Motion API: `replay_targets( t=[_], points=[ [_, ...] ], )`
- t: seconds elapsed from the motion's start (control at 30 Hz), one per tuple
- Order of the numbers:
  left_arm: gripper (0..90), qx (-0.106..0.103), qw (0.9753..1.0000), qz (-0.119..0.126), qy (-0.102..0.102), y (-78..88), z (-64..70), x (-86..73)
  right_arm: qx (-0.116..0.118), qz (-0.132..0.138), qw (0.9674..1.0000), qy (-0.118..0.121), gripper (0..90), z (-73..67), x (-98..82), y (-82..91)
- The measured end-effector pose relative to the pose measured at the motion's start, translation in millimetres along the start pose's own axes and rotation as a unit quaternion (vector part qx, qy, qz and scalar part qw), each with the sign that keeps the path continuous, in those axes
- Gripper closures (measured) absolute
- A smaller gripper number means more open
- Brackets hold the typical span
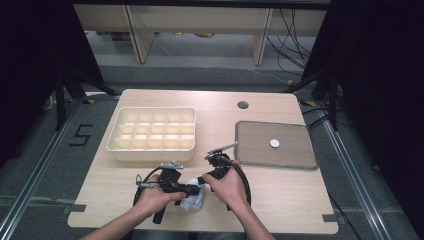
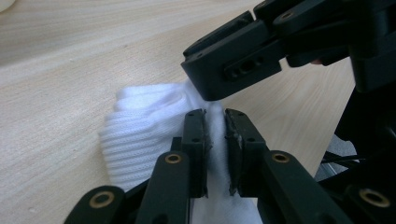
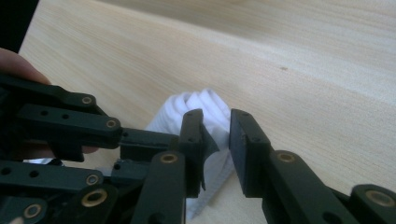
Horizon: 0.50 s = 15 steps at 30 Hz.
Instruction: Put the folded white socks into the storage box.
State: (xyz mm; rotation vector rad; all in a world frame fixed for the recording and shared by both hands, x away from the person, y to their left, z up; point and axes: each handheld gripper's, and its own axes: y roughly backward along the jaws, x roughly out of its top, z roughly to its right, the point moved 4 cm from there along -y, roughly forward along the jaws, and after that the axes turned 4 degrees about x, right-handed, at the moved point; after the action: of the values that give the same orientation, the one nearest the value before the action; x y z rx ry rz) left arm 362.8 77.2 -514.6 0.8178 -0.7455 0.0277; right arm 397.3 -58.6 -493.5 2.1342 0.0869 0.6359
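The table [image 1: 280,195] carries a divided box [image 1: 152,132] and a tray [image 1: 295,157]. Near its front edge lies a white sock [image 2: 140,135], soft, light and ribbed. The left gripper [image 2: 215,154] pinches a fold; the right gripper [image 3: 217,149] stands parted around the cloth. Best taken at a bunched edge.

The sock [image 1: 194,199] lies on the table [image 1: 280,195] between both grippers — divided box [image 1: 151,131] beyond the left gripper [image 1: 196,190], tray [image 1: 250,150] beyond the right gripper [image 1: 205,181].
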Motion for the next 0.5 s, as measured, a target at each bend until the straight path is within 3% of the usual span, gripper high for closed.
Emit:
replay_targets(
  t=[0.07,0.13,0.17,0.2,0.3,0.4,0.5],
  points=[
    [77.2,-0.005,1.0,-0.002,-0.001,-0.2,0.3,-0.1,-0.004,-0.008,1.0,-0.004,74.3,1.0,-0.8,-1.3],
    [76.9,-0.003,1.0,-0.001,-0.002,-0.6,0.8,-0.2,-0.006,-0.016,0.9996,-0.022,74.4,0.2,-2.1,-1.9],
    [76.8,0.007,1.0,-0.003,-0.003,-0.3,1.2,-0.3,-0.005,-0.015,0.9997,-0.019,74.7,0.1,-2.1,-2.5],
    [76.6,0.006,1.0,-0.003,-0.004,-0.6,1.2,-0.3,-0.016,-0.018,0.9996,-0.016,76.0,1.4,-2.8,-3.6],
    [75.1,-0.007,1.0,-0.002,-0.002,-1.1,2.0,-0.3,-0.013,-0.021,0.9997,-0.004,83.4,2.4,-3.8,-6.3],
    [70.6,-0.007,0.9999,0.006,-0.005,3.4,5.2,0.1,-0.011,-0.025,0.9996,-0.009,85.0,0.8,-4.1,-6.3],
    [69.1,-0.008,0.9995,0.021,-0.02,14.4,11.5,1.0,-0.024,-0.024,0.9994,-0.009,85.3,2.2,-3.5,-7.9]
  ],
)
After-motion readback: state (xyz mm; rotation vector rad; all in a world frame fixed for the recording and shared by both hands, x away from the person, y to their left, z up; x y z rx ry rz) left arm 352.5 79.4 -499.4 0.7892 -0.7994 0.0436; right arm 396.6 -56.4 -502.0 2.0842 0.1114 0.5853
